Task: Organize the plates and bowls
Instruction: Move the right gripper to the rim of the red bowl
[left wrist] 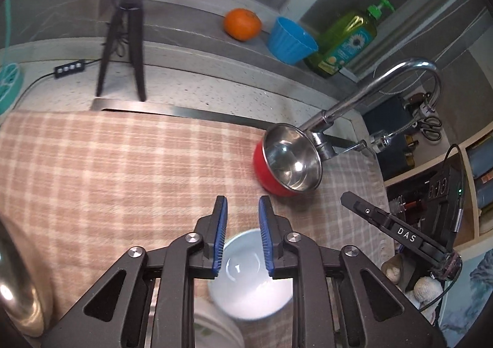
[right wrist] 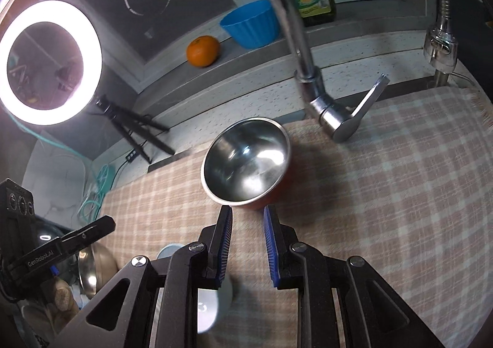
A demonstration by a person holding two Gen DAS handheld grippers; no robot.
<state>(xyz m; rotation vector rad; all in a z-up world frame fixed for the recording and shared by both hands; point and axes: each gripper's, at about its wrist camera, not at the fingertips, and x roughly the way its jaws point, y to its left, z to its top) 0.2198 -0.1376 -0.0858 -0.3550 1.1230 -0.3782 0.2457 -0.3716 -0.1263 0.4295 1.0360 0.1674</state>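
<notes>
A red bowl with a steel inside point(left wrist: 288, 160) is seen standing upright on the checked cloth point(left wrist: 123, 169), just in front of the base of the tap point(left wrist: 385, 92); in the right wrist view the same bowl point(right wrist: 246, 160) lies just beyond the fingertips of the right gripper point(right wrist: 248, 215), and whether they touch its rim cannot be told. A white bowl point(left wrist: 249, 280) is seen on the cloth below the left gripper point(left wrist: 242, 204), partly hidden by the blue pads point(left wrist: 220, 237); it is not pinched by them. The jaws of the left gripper are parted by a narrow gap and nothing is held between them. The jaws of the right gripper are likewise set a little apart, with only the cloth seen through the gap and nothing clamped. A pale, patterned dish point(left wrist: 215, 329) is partly seen beside the white bowl at the lower edge, and a metal bowl point(left wrist: 15, 280) is cut off at the left border. In the right wrist view the white bowl point(right wrist: 212, 305) shows behind the left finger, blurred, and another metal bowl point(right wrist: 95, 268) lies near the left gripper point(right wrist: 101, 224). Further back, on the ledge, an orange point(left wrist: 242, 23), a blue ribbed bowl point(left wrist: 291, 39) and a green soap bottle point(left wrist: 348, 39) are lined up. A ring light point(right wrist: 49, 61) on a tripod point(left wrist: 123, 49) is placed on the speckled counter point(left wrist: 215, 92).
</notes>
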